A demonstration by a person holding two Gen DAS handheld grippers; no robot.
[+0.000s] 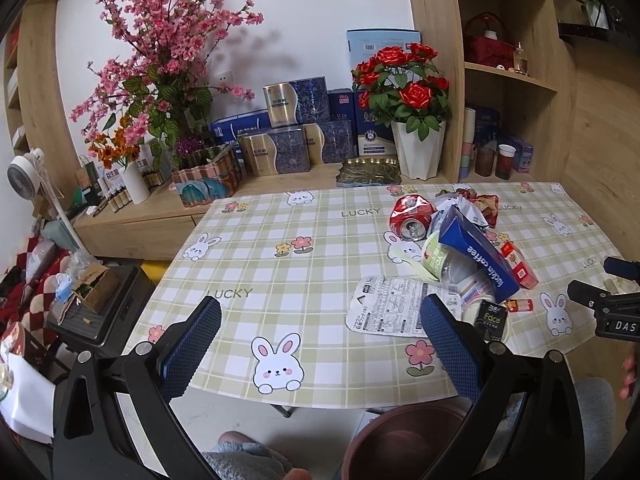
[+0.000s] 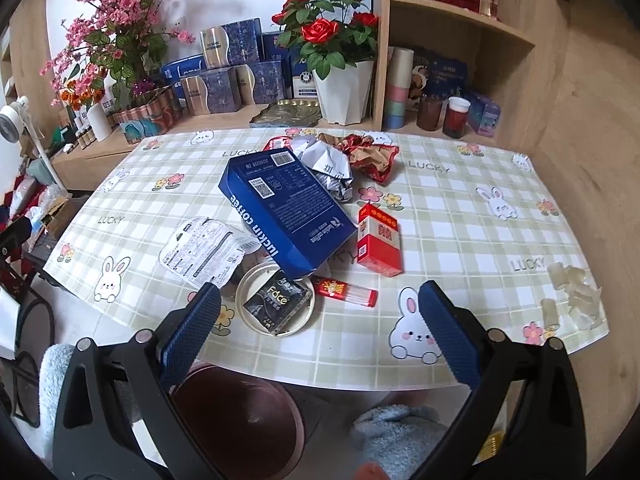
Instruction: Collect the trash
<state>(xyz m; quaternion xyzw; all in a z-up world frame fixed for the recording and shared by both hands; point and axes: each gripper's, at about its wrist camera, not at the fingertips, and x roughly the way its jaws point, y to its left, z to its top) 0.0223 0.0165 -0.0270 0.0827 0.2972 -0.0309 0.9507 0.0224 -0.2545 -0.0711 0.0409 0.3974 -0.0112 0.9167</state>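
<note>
We hold two grippers above the near edge of a table (image 2: 460, 216) covered in a checked cloth with rabbits and flowers. The left gripper (image 1: 320, 344) has its blue-padded jaws spread wide with nothing between them. The right gripper (image 2: 320, 332) is likewise wide open and holding nothing.

The trash lies in a loose pile at the middle of the table. A blue coffee box (image 2: 286, 216) leans tilted on top. Behind it, toward the far edge, lie crumpled wrappers (image 2: 352, 156) and a crushed red can (image 1: 412, 218). Just beside the box stands a red carton (image 2: 378, 240). Near the front edge sit a white lid (image 2: 276, 304) with a black packet (image 2: 278, 304) on it, a printed plastic sheet (image 2: 204, 252), and a red lighter (image 2: 346, 291).

A brown bin (image 2: 240, 420) sits on the floor below the table's near edge.
</note>
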